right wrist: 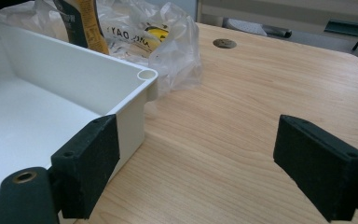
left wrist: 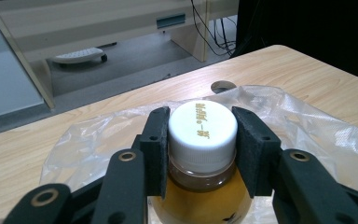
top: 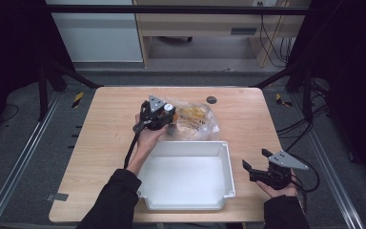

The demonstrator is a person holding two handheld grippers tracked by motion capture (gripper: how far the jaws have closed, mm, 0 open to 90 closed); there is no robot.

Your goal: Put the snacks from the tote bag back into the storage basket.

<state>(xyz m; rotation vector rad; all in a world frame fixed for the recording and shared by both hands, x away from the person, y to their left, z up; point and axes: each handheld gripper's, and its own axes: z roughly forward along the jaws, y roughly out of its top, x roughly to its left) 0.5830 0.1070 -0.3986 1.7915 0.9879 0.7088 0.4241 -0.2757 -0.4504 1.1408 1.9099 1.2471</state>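
Note:
A bottle of amber liquid with a white screw cap (left wrist: 204, 122) stands among a clear plastic bag (left wrist: 310, 126) at the back middle of the wooden table. My left gripper (left wrist: 201, 151) is shut on that cap, one black pad pressed to each side. From above, the left gripper (top: 155, 115) sits by the bottle (top: 168, 109) at the bag's (top: 198, 120) left edge. My right gripper (top: 256, 159) hovers near the table's front right, beside the white bin (top: 228, 164). Its jaws (right wrist: 205, 163) stand open with only bare tabletop between them.
The white plastic bin (right wrist: 121, 77) fills the front middle of the table, and its inside is bare. The bag (right wrist: 168, 42) holds yellow-labelled packets just behind the bin. A round cable hole (top: 211, 99) lies near the table's far edge. Cabinets and cables stand on the floor beyond.

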